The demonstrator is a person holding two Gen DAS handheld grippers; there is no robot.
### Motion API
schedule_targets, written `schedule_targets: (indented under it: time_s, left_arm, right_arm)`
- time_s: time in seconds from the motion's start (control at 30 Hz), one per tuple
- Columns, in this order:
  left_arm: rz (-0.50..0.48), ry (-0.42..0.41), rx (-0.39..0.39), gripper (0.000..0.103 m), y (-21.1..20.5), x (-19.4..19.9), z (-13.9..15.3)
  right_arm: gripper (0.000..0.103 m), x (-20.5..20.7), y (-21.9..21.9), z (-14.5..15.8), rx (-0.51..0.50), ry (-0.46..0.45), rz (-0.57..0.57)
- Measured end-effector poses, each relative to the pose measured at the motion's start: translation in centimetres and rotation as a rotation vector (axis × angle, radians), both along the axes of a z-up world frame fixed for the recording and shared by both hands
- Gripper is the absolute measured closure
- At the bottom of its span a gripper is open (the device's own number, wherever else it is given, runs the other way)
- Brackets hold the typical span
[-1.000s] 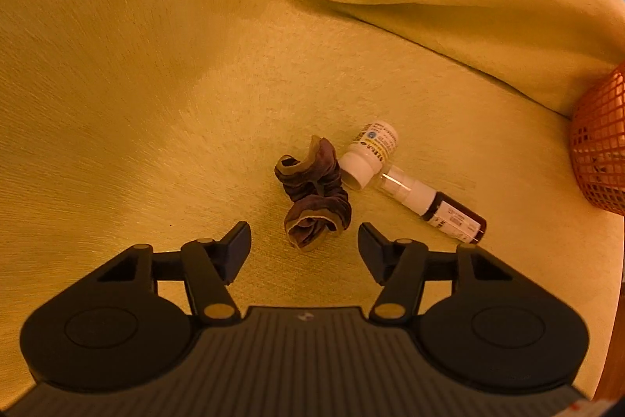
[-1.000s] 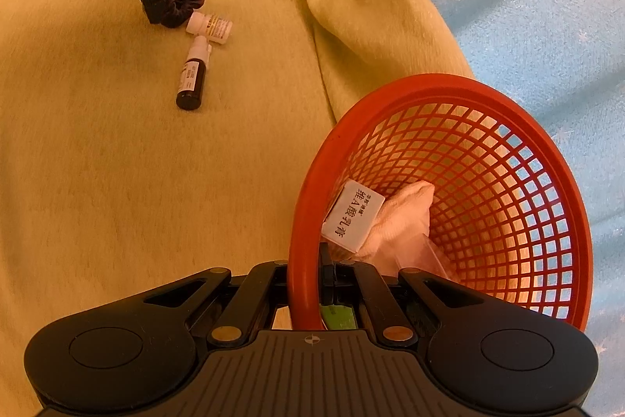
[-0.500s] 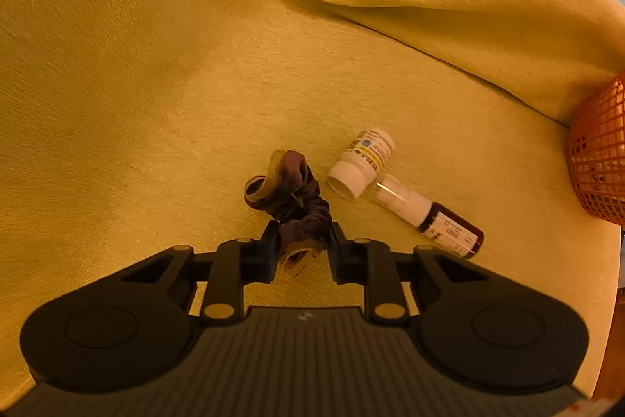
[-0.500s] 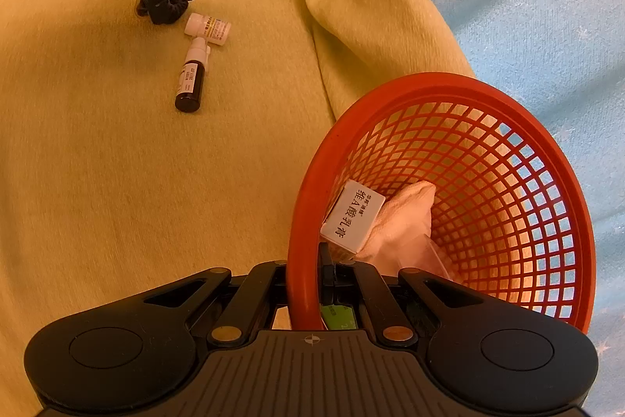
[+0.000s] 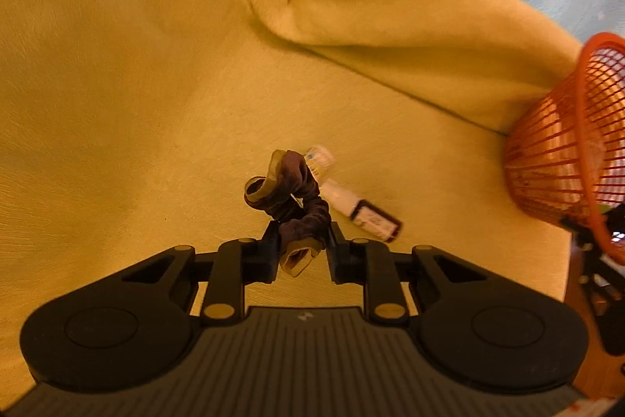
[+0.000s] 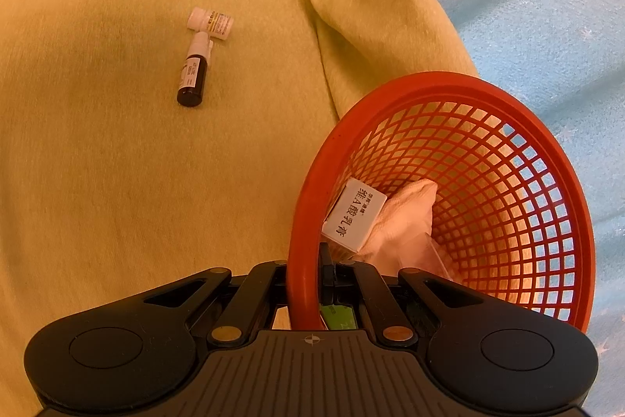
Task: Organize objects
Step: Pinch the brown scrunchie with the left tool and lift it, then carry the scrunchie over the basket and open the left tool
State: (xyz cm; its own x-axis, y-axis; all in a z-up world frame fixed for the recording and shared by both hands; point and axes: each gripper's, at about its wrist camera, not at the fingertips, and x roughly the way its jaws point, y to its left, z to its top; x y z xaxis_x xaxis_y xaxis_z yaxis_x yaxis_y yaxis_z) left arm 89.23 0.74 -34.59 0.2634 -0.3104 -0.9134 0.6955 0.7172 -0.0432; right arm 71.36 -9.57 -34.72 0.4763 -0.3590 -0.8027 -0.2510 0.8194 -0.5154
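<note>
left gripper [image 5: 302, 253]: jaws narrow, clamped on the dark velvet scrunchie [image 5: 291, 198]; grip sits on the scrunchie's near loop, the rest sticks out forward past the fingertips.
scrunchie state: looks lifted clear of the yellow-green blanket [image 5: 136, 85]; in the right wrist view it hangs at the top left, well apart from the basket, blurred.
right gripper [image 6: 312, 284]: jaws closed on the near rim of the red mesh basket [image 6: 508, 112]; one finger outside the wall, one inside.
basket tilt: mouth faces up and toward the right wrist camera, opening unobstructed.
basket contents: white carton with printed text [image 6: 353, 213], pale crumpled bag or tissue [image 6: 406, 217] beside it; something green under the rim, too hidden to name.
key relation: from the left jaws the basket lies forward and far to the right; blanket fold sits behind the path, not across it.
nearer hand: left holds the item, right holds the target; judgement: the gap closes either by carrying the scrunchie right or by bringing the basket toward it.
left on blanket: white pill bottle [image 6: 211, 22] and brown dropper bottle [image 6: 193, 75], touching end to end, between scrunchie and basket.
dropper axis: long axis runs roughly toward the right gripper, cap end nearer the pill bottle.
risk: soft scrunchie held by one loop may snag the basket rim on release; drop needs to be over the mouth, not the wall.
progress guess: mid-task, two bottles not yet binned.
</note>
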Motion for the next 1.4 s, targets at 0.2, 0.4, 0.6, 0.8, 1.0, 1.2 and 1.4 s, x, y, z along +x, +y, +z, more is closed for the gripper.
schedule_targets:
  time_s: [0.2, 0.4, 0.6, 0.8, 1.0, 1.2, 1.4]
  left_arm:
    - [-0.013, -0.003, -0.021, 0.084, -0.9, -1.8, 2.6]
    - [-0.046, -0.005, -0.053, 0.084, -2.3, -3.8, 4.9]
    - [-0.084, 0.011, -0.091, 0.084, -3.9, -5.4, 6.4]
    - [-0.111, 0.017, -0.116, 0.084, -5.2, -6.5, 7.5]
    - [-0.131, 0.014, -0.130, 0.084, -6.2, -6.8, 8.4]
    - [-0.148, 0.018, -0.147, 0.084, -7.0, -7.4, 9.2]
    - [-0.177, 0.026, -0.161, 0.084, -7.9, -8.3, 9.8]
  right_arm:
    - [0.103, -0.1, 0.1, -0.3, -0.008, 0.005, 0.004]
    - [0.103, -0.4, 0.1, -0.2, -0.016, 0.007, 0.005]
    - [0.103, -0.3, 0.1, -0.4, -0.023, 0.011, 0.015]
    - [0.103, -0.2, 0.2, -0.4, -0.022, 0.010, 0.014]
    - [0.103, -0.2, 0.2, -0.4, -0.021, 0.011, 0.014]
    - [0.103, 0.0, 0.2, -0.4, -0.017, 0.008, 0.008]
    - [0.103, 0.0, 0.2, -0.3, -0.012, 0.006, 0.005]
